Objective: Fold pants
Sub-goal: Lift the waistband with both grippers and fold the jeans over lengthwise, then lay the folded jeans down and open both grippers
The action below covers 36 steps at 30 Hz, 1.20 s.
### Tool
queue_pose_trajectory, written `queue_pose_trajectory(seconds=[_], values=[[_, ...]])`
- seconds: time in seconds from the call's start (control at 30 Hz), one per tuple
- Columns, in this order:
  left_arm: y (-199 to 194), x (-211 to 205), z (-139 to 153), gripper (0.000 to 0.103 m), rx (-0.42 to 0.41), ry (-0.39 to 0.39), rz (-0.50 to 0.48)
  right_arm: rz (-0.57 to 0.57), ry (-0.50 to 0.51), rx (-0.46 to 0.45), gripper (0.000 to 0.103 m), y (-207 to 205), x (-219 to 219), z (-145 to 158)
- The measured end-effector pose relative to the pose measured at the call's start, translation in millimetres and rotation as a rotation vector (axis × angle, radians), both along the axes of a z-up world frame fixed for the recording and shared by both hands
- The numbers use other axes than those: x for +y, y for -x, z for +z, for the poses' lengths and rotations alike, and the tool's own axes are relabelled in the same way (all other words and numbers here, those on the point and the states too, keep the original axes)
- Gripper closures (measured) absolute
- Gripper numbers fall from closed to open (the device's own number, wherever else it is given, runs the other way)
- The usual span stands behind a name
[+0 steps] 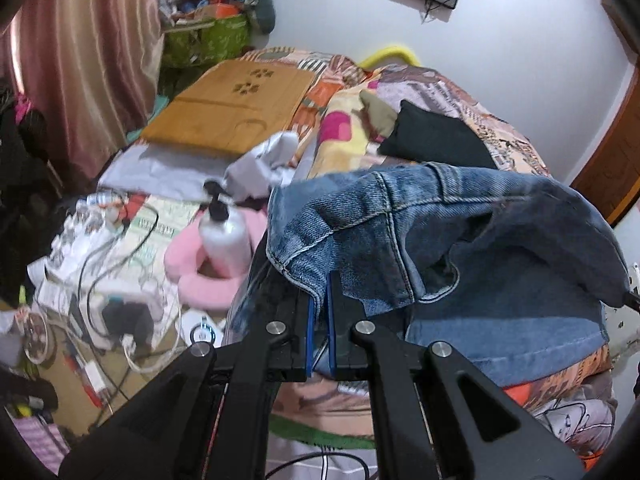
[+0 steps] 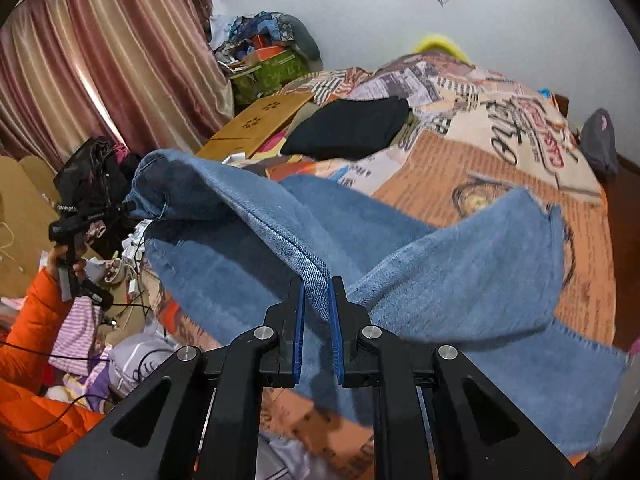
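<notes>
the left gripper is pinching the waistband edge of the blue jeans, its blue pads pressed tight on the denim. the right gripper is pinching a seam of the same jeans at the leg side. the jeans hang in the air between the two grippers, above the bed with the printed blanket, and part of them lies on it. a folded black garment rests further on the bed, beside a wooden board. a pump bottle stands on a pink cushion.
</notes>
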<state>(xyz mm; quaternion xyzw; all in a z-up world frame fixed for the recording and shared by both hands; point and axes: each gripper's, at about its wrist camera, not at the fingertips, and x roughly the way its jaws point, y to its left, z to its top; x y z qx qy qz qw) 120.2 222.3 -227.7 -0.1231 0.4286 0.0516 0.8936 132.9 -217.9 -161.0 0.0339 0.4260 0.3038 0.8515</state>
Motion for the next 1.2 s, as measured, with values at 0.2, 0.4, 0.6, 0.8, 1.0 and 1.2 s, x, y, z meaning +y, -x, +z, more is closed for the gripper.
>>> queue_pose_trajectory(seconds=[0.2, 0.4, 0.6, 0.8, 1.0, 1.2], values=[[10.0, 1.6, -31.0, 0.098, 0.046, 0.018, 0.036, -0.006, -0.012, 0.051, 0.092, 10.2, 3.5, -21.6], [17.4, 2.8, -42.6, 0.095, 0.057, 0.053, 0.062, -0.005, -0.016, 0.103, 0.092, 12.1, 5.4, -44.4], [24.7, -7.7, -20.9, 0.093, 0.053, -0.019, 0.047, -0.004, -0.015, 0.101, 0.092, 14.1, 6.0, -43.6], [26.9, -25.9, 29.6, 0.093, -0.033, -0.046, 0.019, -0.002, -0.006, 0.116, 0.085, 12.5, 2.0, -36.4], [-1.8, -63.8, 75.7, 0.092, -0.109, -0.056, -0.029, -0.072, 0.035, 0.032, 0.062, 16.9, -23.9, -14.8], [-44.6, -107.5, 99.3, 0.086, -0.145, -0.045, -0.104, -0.166, 0.056, -0.037, 0.06, -1.9, -61.5, 10.3]])
